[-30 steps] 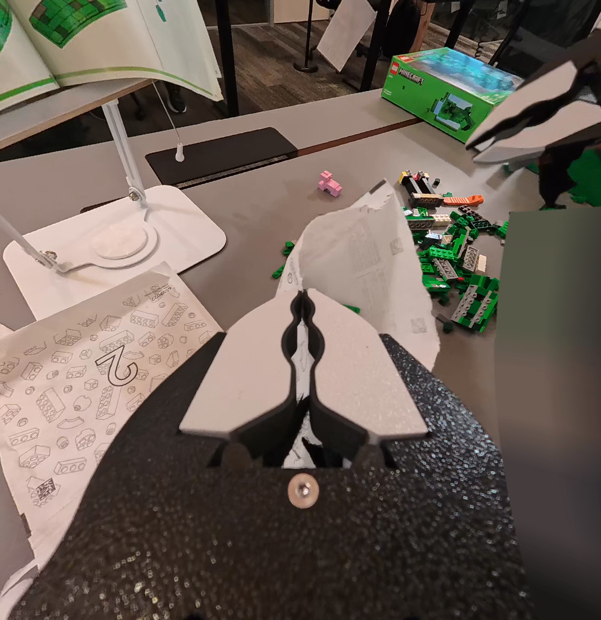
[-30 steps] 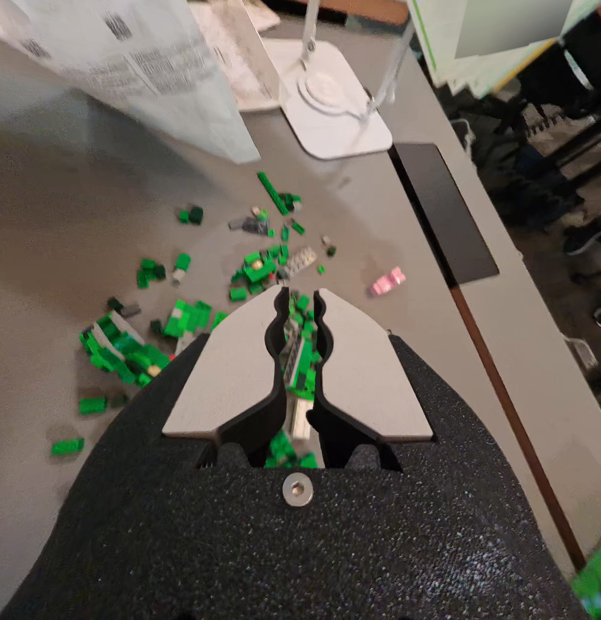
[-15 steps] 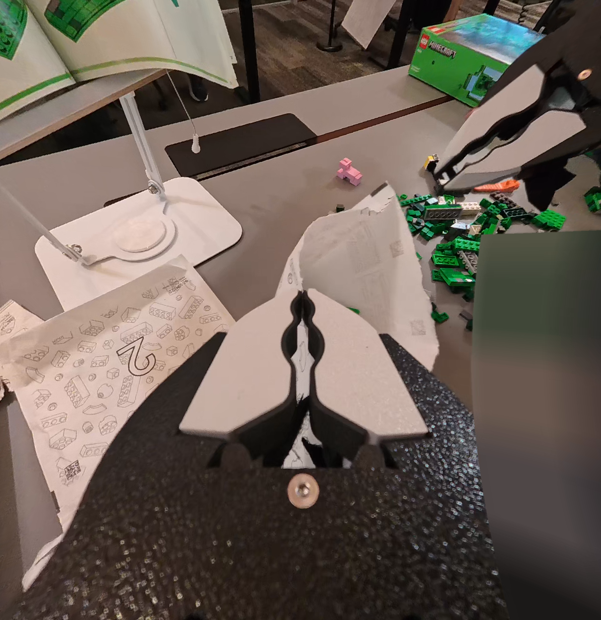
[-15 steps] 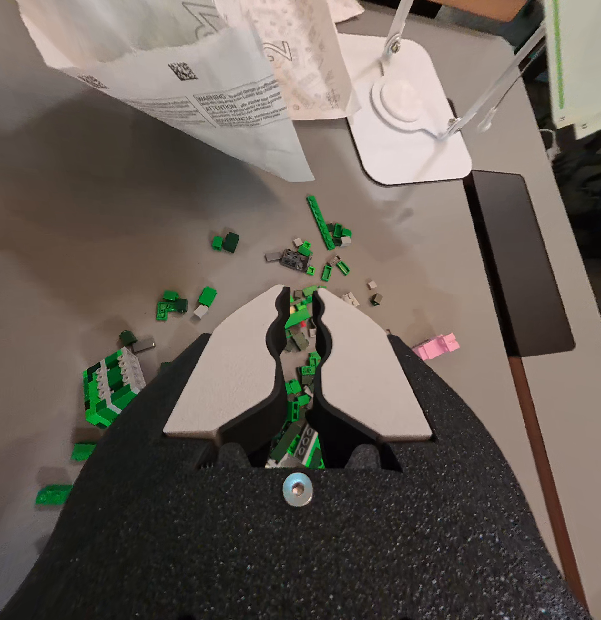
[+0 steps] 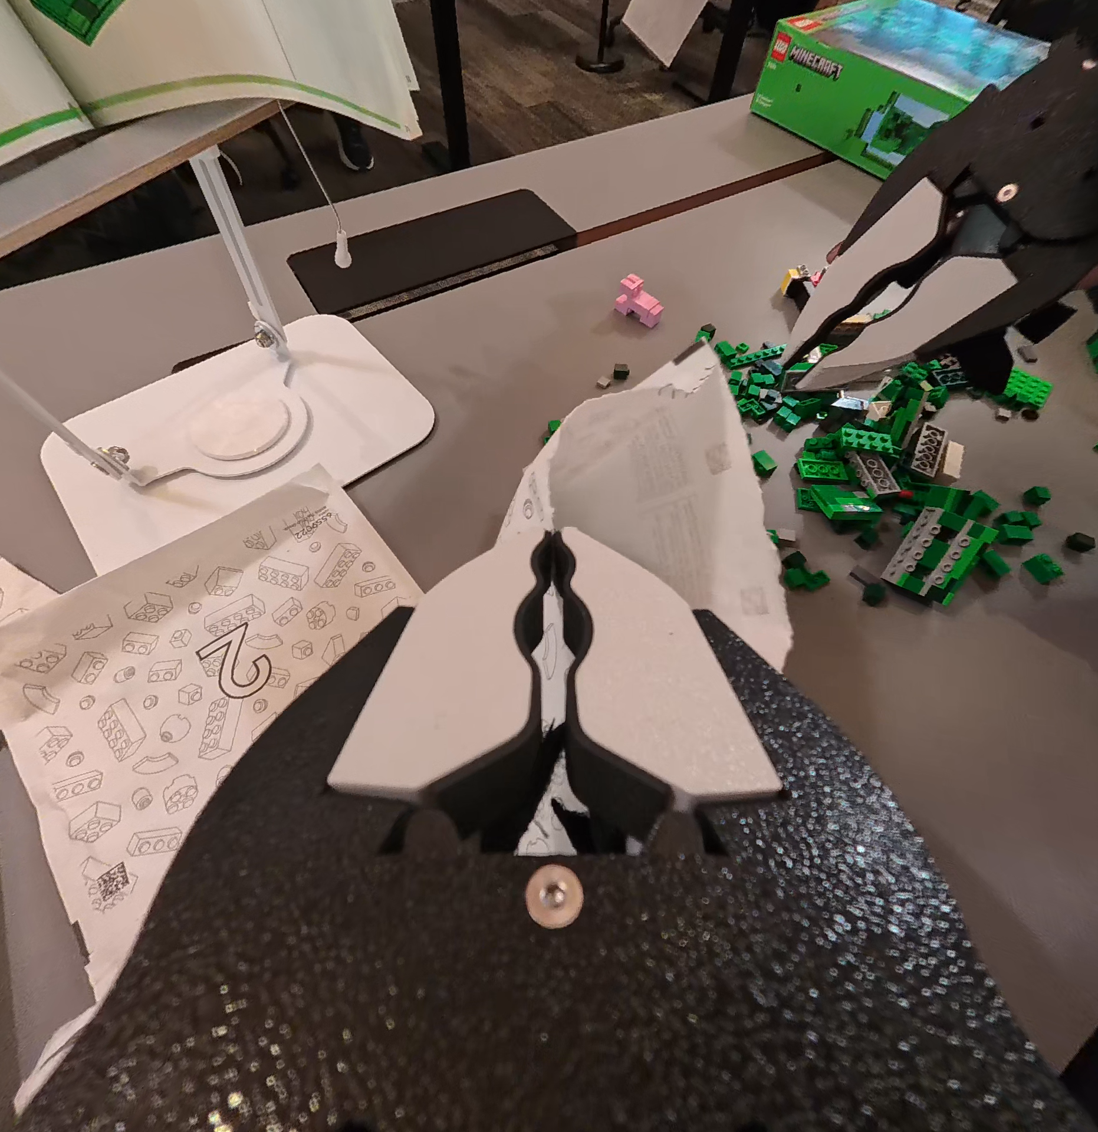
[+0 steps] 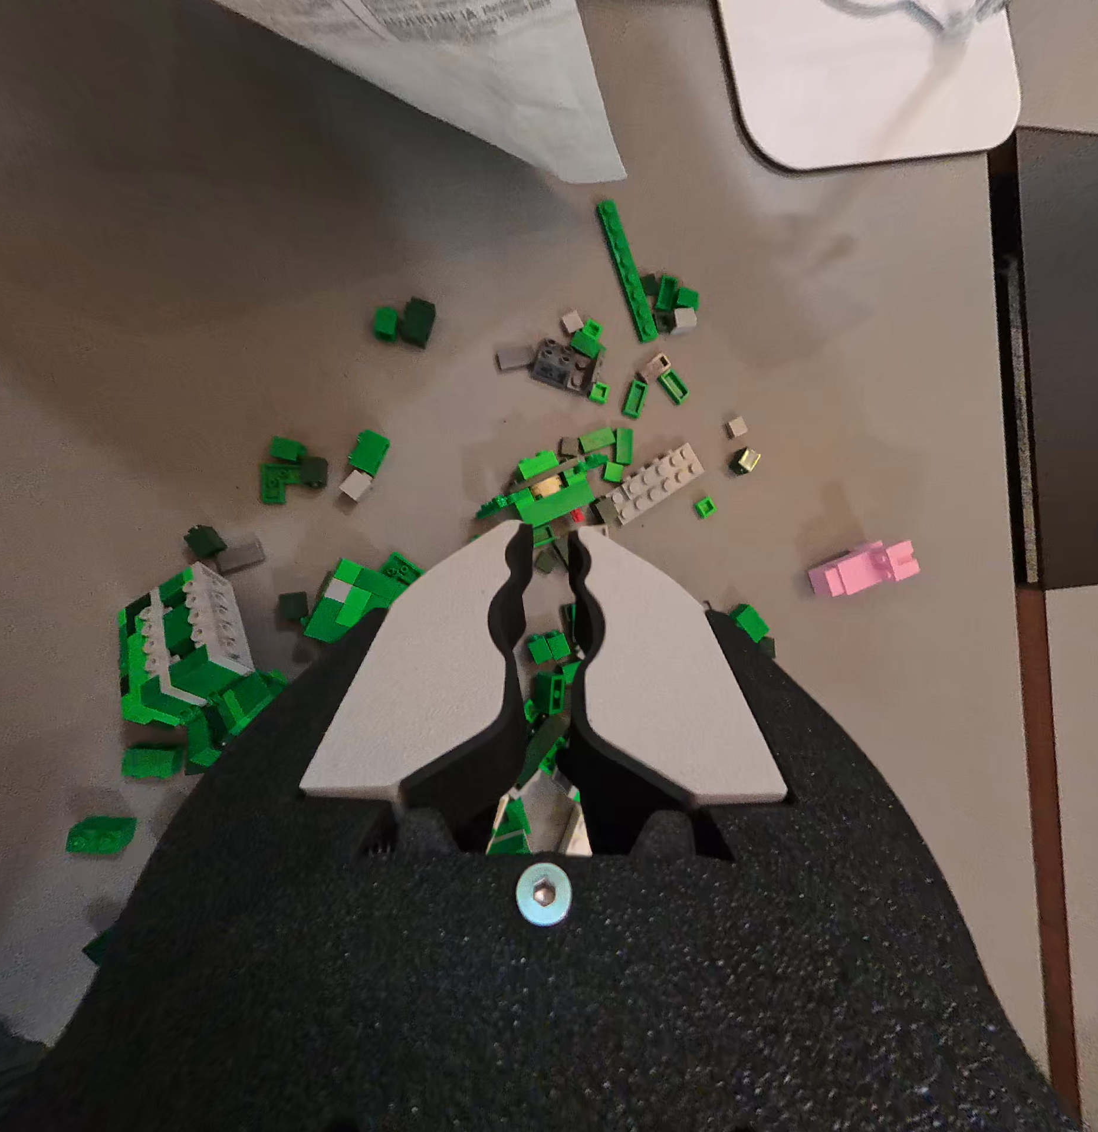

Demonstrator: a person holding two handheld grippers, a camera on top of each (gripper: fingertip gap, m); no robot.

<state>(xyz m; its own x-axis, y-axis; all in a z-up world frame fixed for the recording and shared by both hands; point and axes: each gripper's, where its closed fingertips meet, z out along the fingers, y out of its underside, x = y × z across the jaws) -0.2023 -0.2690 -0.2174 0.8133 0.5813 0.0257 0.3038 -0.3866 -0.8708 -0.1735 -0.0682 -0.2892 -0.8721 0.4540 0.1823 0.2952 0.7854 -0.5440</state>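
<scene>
White paper is what your left tongs (image 5: 552, 539) are clenched on: a torn paper bag (image 5: 669, 484), pinched at its lower edge and standing up from the tips toward the centre of the left wrist view. Its ragged top edge points to the upper right of that frame.

Lower left of the same frame: a second paper bag (image 5: 167, 643), printed with brick outlines, lies flat on the grey table (image 5: 902, 735). Its upper edge overlaps the white stand base (image 5: 240, 422), from which thin metal rods rise to an open booklet (image 5: 197, 55) at the upper left.

Right side of the frame: a scatter of green and grey bricks (image 5: 902, 490). Your right tongs (image 5: 798, 367) come down from the upper right, tips at the upper edge of that scatter. A pink brick pig (image 5: 638, 303) stands apart, above the torn bag. A green boxed set (image 5: 889, 79) sits at the table's far edge, upper right.

Right wrist view: your right tongs (image 6: 546, 533) are slightly parted and grasp nothing; loose bricks show through the gap. Just beyond the tips lies a green clump (image 6: 546, 490), touching a long grey plate (image 6: 654, 484). A long green plate (image 6: 626, 269) lies higher in the frame, and the pink pig (image 6: 862, 566) sits at mid right. Whether the tips touch any brick, you cannot tell.
</scene>
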